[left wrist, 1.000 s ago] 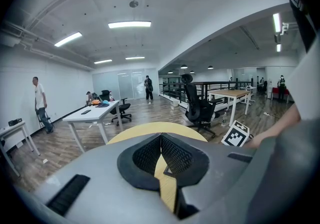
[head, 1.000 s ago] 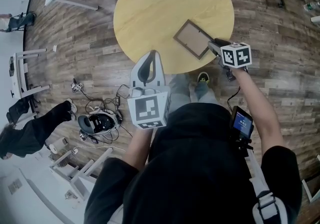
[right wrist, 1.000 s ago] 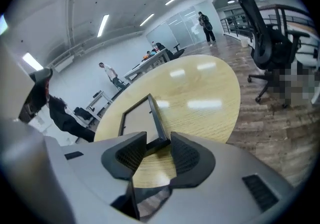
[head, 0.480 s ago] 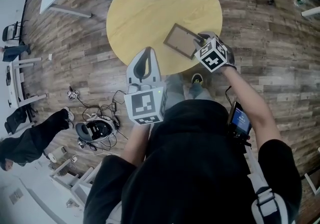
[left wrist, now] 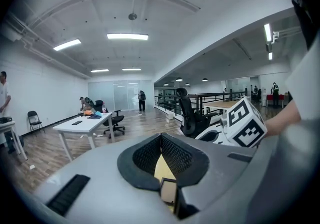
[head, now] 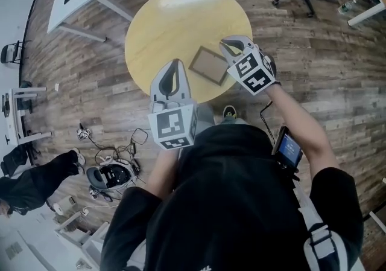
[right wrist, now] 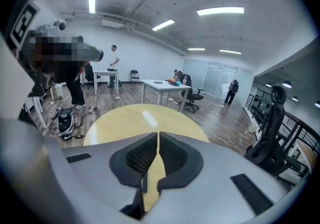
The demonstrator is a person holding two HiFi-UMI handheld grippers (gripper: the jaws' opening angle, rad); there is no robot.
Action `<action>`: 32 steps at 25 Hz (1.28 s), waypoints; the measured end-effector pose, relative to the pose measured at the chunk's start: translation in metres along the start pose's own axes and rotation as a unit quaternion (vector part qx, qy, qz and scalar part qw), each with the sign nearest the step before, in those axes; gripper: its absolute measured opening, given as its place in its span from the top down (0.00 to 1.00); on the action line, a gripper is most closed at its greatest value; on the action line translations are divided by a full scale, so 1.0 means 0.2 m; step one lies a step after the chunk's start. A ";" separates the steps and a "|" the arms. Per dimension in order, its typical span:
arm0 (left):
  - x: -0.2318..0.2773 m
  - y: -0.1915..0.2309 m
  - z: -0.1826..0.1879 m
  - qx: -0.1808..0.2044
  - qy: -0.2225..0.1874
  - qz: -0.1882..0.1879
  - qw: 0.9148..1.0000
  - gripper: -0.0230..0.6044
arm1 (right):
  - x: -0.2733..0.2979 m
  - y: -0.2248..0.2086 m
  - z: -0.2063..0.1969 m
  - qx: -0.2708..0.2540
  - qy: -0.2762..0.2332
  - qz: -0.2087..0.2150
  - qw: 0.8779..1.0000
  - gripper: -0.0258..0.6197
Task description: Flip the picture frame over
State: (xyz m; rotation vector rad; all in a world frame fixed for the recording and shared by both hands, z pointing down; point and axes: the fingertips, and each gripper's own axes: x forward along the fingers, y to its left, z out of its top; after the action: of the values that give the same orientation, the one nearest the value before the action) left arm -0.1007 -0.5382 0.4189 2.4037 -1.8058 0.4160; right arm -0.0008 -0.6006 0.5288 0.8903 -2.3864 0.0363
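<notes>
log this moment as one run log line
picture frame: lies on round table | right gripper: beside the frame, jaws just closed, nothing between | left gripper: shut, empty, near table edge

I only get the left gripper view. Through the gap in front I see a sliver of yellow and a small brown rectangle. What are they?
Observer: The head view shows a picture frame lying flat on a round yellow table, close to its edge.
Operator: And the checkered cube on my right?
Observer: That cube rides on the right gripper, which sits by the frame's far right corner. Its jaws have just been closing and now meet, with nothing clearly between them.
</notes>
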 end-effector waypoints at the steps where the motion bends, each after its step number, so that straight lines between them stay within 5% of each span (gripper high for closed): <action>1: 0.00 -0.01 0.02 -0.001 -0.003 0.001 1.000 0.93 | -0.04 -0.01 0.05 0.010 -0.015 0.001 1.000 0.92; 11: -0.02 -0.03 0.18 -0.012 -0.005 -0.008 1.000 0.93 | -0.39 -0.06 0.47 0.099 -0.142 -0.003 0.985 0.92; 20: -0.06 0.02 0.43 -0.017 -0.051 -0.036 0.998 0.93 | -0.60 -0.02 0.79 0.141 -0.224 -0.024 0.964 0.92; 32: -0.10 0.13 0.50 -0.037 -0.063 -0.061 0.995 0.93 | -0.56 0.07 0.93 0.145 -0.219 -0.027 0.964 0.93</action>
State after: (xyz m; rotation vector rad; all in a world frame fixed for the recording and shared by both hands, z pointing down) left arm -0.1147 -0.5527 0.3149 2.5235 -1.6772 0.1861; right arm -0.0381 -0.5643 0.3168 1.2016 -2.8144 0.1912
